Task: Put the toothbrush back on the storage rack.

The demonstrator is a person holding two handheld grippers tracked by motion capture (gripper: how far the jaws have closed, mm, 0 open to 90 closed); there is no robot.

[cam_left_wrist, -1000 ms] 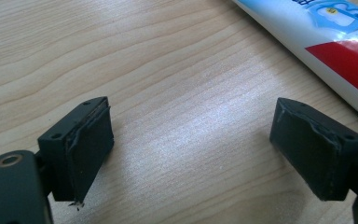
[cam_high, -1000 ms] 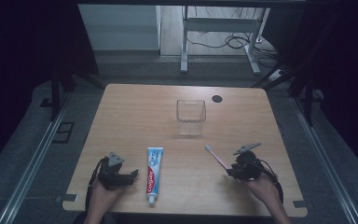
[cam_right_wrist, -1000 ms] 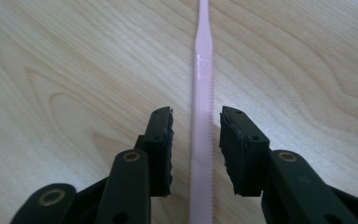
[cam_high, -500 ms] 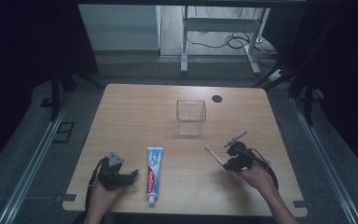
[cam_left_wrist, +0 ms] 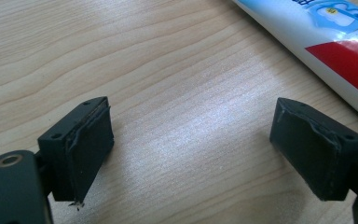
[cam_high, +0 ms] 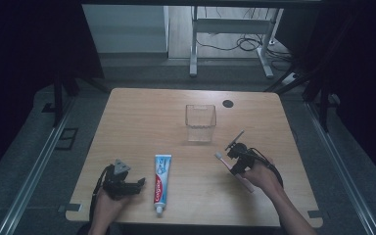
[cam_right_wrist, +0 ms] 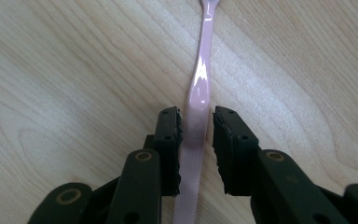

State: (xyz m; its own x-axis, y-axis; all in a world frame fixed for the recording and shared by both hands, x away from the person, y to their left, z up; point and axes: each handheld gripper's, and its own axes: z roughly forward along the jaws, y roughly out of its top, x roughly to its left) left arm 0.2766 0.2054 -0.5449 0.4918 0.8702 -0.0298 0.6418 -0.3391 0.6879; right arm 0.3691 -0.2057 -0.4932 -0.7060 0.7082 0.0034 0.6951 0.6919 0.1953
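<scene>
So in the high view the right gripper [cam_high: 235, 159] sat right of centre in the lower half of the frame, on top of the pink toothbrush [cam_high: 223, 158], but from up there you couldn't really tell what the jaws were doing. The right gripper view sorted that out: the toothbrush [cam_right_wrist: 200, 88] ran up the middle of the frame, lying flat on the wooden table [cam_right_wrist: 65, 84], with its handle sitting between the two black jaws. They'd just been closing in on it, and a thin gap was left on each side, so not actually pinching yet as far as I could see.

The left gripper [cam_high: 125, 182] was at the lower left of the high view, near the toothpaste tube [cam_high: 161, 182] but not touching. Its own view showed the jaws spread wide over bare wood, with the toothpaste tube [cam_left_wrist: 326, 42] cutting across the upper right corner.

The high view also had a clear plastic box [cam_high: 200, 122] standing near the middle of the table, well apart from both grippers.
</scene>
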